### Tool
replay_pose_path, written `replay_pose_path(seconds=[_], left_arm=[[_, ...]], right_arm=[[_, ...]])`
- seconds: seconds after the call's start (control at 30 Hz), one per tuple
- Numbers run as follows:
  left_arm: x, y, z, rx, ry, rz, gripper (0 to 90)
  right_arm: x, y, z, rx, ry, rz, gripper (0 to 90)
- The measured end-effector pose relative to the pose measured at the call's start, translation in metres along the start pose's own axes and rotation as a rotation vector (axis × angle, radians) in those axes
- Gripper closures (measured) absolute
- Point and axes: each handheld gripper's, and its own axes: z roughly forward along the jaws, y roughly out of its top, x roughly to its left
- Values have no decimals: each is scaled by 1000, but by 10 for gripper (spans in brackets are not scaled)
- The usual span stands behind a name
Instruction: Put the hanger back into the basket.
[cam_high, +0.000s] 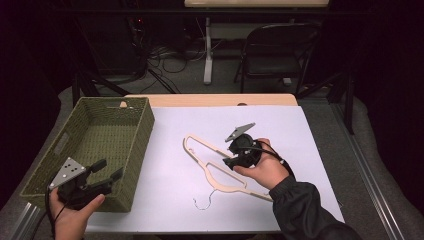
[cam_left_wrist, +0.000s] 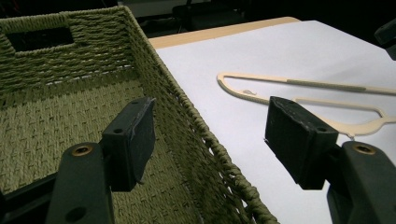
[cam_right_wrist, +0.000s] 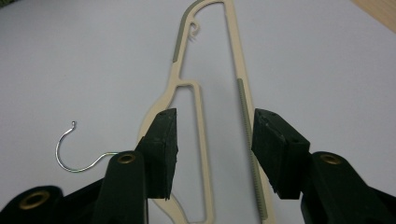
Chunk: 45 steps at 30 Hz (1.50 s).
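At the far left of the surface (cam_high: 165, 210) sits a green woven basket (cam_high: 140, 125), a handle slot cut into its long outer wall. Its near end is where the left gripper (cam_high: 107, 170) hovers, held in the person's left hand (cam_high: 75, 212) with the grey three-cornered plate on top. In the left gripper view the jaws stand spread with nothing between the pads: one pad hangs over the basket's woven floor, the other over the white sheet (cam_left_wrist: 299, 51) outside, so they straddle the basket's braided rim (cam_left_wrist: 205, 135) without touching it.

To the right, on the white sheet that covers most of the surface, lies a cream hanger (cam_high: 207, 150), flat, running at a slant from near the middle of the sheet toward the near right. Its thin wire hook (cam_high: 204, 202) curls out on the near side, toward the person.

Over the hanger's middle sits the right gripper (cam_high: 231, 160), held in the right hand (cam_high: 267, 170), a dark sleeve coming in from the bottom right. In the right gripper view the jaws are spread on either side of the hanger (cam_right_wrist: 205, 93): one pad lies over its shoulder arm, the other just outside the ridged bottom bar. The pads do not yet press on it. The wire hook (cam_right_wrist: 70, 149) shows left of the left pad.
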Motion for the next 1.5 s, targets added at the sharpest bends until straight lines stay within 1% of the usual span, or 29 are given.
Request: replay_pose_path(seconds=[0.03, 0.07, 0.17, 0.2, 0.27, 0.3, 0.33, 0.37, 0.4, 0.43, 0.47, 0.5, 0.57, 0.6, 0.63, 0.67, 0.7, 0.73, 0.83, 0.87, 0.9, 0.97, 1.07, 1.13, 1.17, 1.33, 1.37, 1.43, 1.5], left_arm=[[0, 0, 0, 1, 0, 2, 331], [0, 0, 1, 3, -1, 2, 331], [0, 0, 1, 4, -1, 2, 331], [0, 0, 1, 4, -1, 2, 330], [-1, 0, 1, 3, -2, 2, 331], [-1, 0, 1, 3, -1, 2, 331], [-1, 0, 1, 3, -1, 3, 331], [-1, 0, 1, 3, -1, 3, 331], [-1, 0, 1, 4, -1, 3, 331], [-1, 0, 1, 4, -1, 4, 331], [-1, 0, 1, 3, -1, 4, 331], [-1, 0, 1, 4, -1, 4, 331], [-1, 0, 2, 3, 0, 4, 331], [-1, 0, 2, 3, 0, 4, 331], [-1, 0, 2, 4, -1, 4, 331], [-1, 0, 2, 5, -1, 4, 331], [0, -1, 2, 5, 0, 5, 331], [0, -1, 2, 5, 0, 4, 331], [0, -1, 2, 5, 1, 3, 331], [0, -1, 2, 5, 1, 2, 331], [0, -1, 2, 5, 3, 2, 331], [0, -1, 1, 6, 1, 2, 333], [1, -1, 1, 6, 3, 0, 333], [1, -2, 1, 5, 4, -2, 333], [1, -2, 2, 5, 5, -2, 333], [1, -1, 2, 5, 4, -1, 333], [1, -1, 2, 6, 4, 0, 333], [1, -2, 2, 5, 4, -2, 333], [1, -2, 2, 7, 4, -1, 333]], right_arm=[[0, 2, 1, 37, -1, 3, 507], [0, 1, 4, 10, -7, 0, 508], [0, 1, 8, -12, -12, 1, 534], [-1, 3, 5, 41, -8, -10, 559], [-3, 3, 10, 24, 15, -6, 607], [-3, 3, 10, 24, 15, -6, 622], [-5, 5, 8, 103, 26, -24, 649], [-6, 4, 13, 105, 20, -29, 651], [-6, 4, 13, 105, 20, -29, 662], [-7, 3, 19, 107, 14, -51, 666], [-7, 2, 23, 110, 20, -50, 674], [-8, 3, 23, 155, 22, -52, 678], [-9, 2, 28, 149, 18, -52, 687], [-9, 3, 29, 180, 16, -52, 700], [-9, 2, 36, 155, 24, -54, 707], [-9, 1, 39, 149, 20, -53, 708], [-9, 4, 39, 210, 21, -63, 708], [-9, 4, 42, 223, 21, -60, 713], [-10, 4, 53, 249, 33, -61, 724], [-10, 3, 59, 232, 35, -61, 724], [-11, 5, 60, 280, 34, -67, 723], [-12, 4, 70, 323, 53, -64, 719], [-13, 3, 77, 340, 60, -61, 718], [-13, 2, 79, 333, 55, -65, 718], [-13, 3, 80, 352, 58, -63, 719], [-11, 1, 87, 353, 72, -70, 720], [-10, 2, 87, 382, 61, -80, 721], [-9, 1, 90, 376, 65, -79, 720], [-9, 1, 91, 399, 73, -74, 719]])
